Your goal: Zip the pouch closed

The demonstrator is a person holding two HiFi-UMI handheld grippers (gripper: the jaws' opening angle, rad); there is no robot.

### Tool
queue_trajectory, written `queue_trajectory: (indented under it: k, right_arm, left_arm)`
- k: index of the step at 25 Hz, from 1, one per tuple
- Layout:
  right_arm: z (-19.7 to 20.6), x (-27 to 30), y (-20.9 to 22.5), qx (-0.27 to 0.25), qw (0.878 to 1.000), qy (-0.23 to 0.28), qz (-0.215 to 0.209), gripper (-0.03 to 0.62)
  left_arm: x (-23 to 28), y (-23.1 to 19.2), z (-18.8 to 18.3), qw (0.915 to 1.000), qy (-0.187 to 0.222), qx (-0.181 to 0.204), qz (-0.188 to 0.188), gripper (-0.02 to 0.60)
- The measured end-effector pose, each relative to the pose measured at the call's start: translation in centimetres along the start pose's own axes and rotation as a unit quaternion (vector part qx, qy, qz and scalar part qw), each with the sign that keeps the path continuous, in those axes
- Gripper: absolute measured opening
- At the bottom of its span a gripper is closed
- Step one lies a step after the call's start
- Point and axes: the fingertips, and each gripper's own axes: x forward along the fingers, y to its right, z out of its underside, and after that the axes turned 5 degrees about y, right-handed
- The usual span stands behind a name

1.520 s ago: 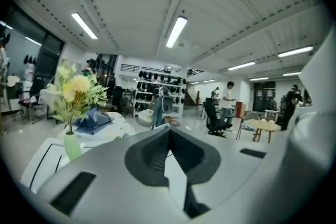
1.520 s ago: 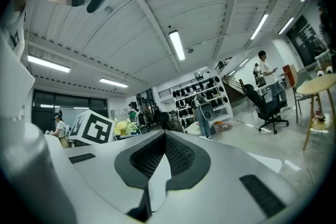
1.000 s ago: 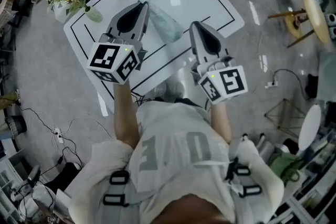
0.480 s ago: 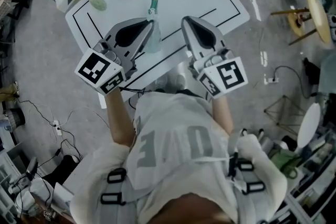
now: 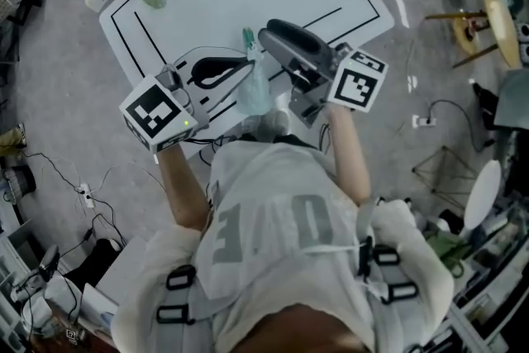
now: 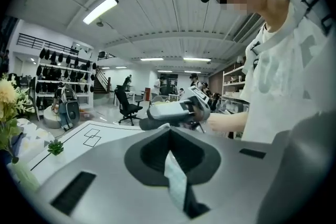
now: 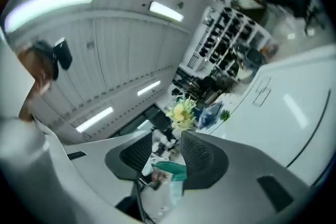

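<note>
large grey letters on the shirt [image 5: 273, 227] form no readable word (one resembles an "o").

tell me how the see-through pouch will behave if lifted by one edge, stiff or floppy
Probably floppy: the pouch hangs as a thin sheet, pinched flat in the shut left gripper. Likely light, since that one pinch seems to carry it. Its smooth see-through film may slip.

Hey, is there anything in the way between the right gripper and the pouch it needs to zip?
Nothing visible. The left gripper is shut on the pouch. The right gripper has just been opening its jaws, and the pouch's teal end sits between them, with no other object in the gap.
</note>
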Motion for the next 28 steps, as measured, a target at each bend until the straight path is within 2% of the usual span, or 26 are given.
queue_trajectory:
  k: [2, 3, 11, 14, 18, 21, 23, 25, 28]
  right_arm:
    - [0.5, 0.7, -0.8, 0.083, 0.995, -0.002, -0.056, 0.147]
    - [0.8, 0.9, -1.0, 0.109, 0.991, -0.001, -0.071, 0.147]
    - [2.8, 1.2, -2.1, 0.195, 0.973, -0.017, -0.123, 0.146]
    - [2.3, 1.2, -2.1, 0.2, 0.971, -0.001, -0.127, 0.146]
    - [1.6, 0.9, -2.5, 0.214, 0.966, 0.021, -0.14, 0.146]
    - [2.3, 1.2, -2.4, 0.185, 0.976, 0.006, -0.117, 0.129]
    - [2.8, 1.3, -1.8, 0.166, 0.982, 0.001, -0.091, 0.057]
    - [3.0, 1.4, -1.5, 0.156, 0.985, 0.003, -0.077, 0.016]
    - [3.0, 1.3, -1.1, 0.135, 0.989, 0.002, -0.063, 0.011]
  left_arm:
    - [-0.2, 0.8, 0.5, 0.9997, -0.019, 0.003, 0.013, 0.006]
    - [-0.3, 1.0, 0.7, 0.9995, -0.025, 0.004, 0.017, 0.006]
    - [-1.0, 0.7, 1.1, 0.9993, -0.035, 0.01, 0.0, 0.006]
    - [-1.1, 0.5, 0.8, 0.9997, -0.021, 0.013, -0.003, 0.006]
    - [-1.1, 0.2, 1.4, 0.9993, -0.033, 0.012, -0.01, 0.006]
    - [-1.0, 0.3, 1.2, 0.9995, -0.029, 0.008, -0.007, 0.006]
    - [-0.9, 0.3, 1.0, 0.9996, -0.027, 0.007, -0.006, 0.007]
    - [-1.0, 0.1, 1.5, 0.9993, -0.036, 0.003, -0.007, 0.006]
    - [-1.0, -0.1, 1.9, 0.9991, -0.043, -0.006, -0.006, 0.006]
